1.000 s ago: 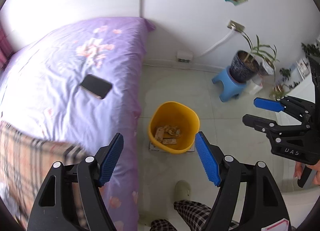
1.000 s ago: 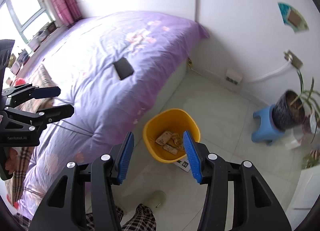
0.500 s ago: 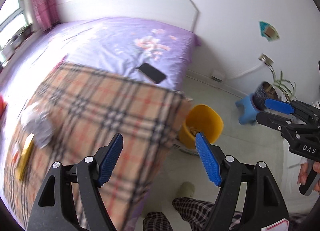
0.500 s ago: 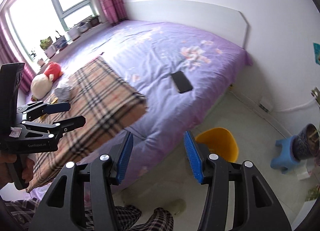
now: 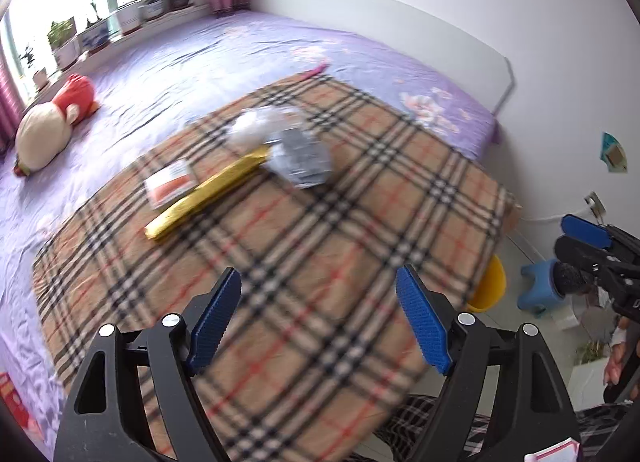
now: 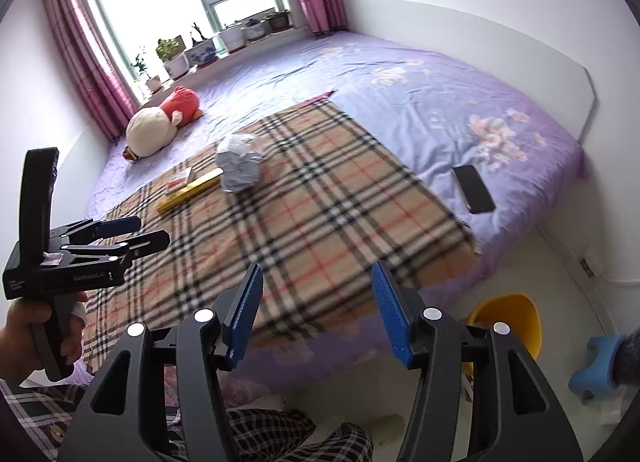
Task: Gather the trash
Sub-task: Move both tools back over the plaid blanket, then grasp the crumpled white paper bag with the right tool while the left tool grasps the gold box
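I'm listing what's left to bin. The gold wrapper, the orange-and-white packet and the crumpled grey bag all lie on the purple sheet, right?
Not quite. The gold wrapper, packet and grey bag lie on the plaid blanket, which is spread over the purple sheet. Both wrist views show it.
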The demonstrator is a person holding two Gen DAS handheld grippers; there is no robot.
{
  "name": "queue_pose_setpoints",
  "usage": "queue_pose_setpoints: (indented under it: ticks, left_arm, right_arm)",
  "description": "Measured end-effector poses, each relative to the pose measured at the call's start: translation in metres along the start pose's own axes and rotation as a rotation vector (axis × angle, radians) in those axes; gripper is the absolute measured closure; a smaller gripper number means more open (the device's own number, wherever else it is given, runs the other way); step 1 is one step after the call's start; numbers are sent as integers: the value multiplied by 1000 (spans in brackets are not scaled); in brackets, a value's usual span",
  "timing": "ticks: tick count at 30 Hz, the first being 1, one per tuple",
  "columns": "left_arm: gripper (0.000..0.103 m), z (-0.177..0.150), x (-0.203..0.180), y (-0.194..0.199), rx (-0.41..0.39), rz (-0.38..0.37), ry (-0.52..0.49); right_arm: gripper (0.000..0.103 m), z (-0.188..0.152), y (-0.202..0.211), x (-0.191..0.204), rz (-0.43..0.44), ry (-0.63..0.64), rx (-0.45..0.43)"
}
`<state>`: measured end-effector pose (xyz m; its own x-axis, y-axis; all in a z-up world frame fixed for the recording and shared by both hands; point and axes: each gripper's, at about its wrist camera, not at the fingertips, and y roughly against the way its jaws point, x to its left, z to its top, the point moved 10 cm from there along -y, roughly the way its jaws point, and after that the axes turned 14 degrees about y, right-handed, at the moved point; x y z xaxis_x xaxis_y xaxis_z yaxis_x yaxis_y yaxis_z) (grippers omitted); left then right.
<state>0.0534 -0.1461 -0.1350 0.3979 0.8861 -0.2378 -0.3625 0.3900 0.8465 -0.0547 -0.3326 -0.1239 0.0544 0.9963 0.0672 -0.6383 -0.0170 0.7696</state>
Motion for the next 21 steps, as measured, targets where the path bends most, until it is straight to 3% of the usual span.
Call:
queue_pose_setpoints:
  ticks: [9, 13, 21]
  left_arm:
    - [23, 15, 90, -14, 11, 90, 44]
    - [23, 21, 113, -26, 17, 97, 45]
    - [22, 31, 136, -51, 51, 91, 38]
  right_arm:
    - [45, 39, -46, 45, 45, 55, 7]
    - [30, 54, -66, 55, 43, 56, 10]
    - [20, 86, -133, 71, 49, 79, 70]
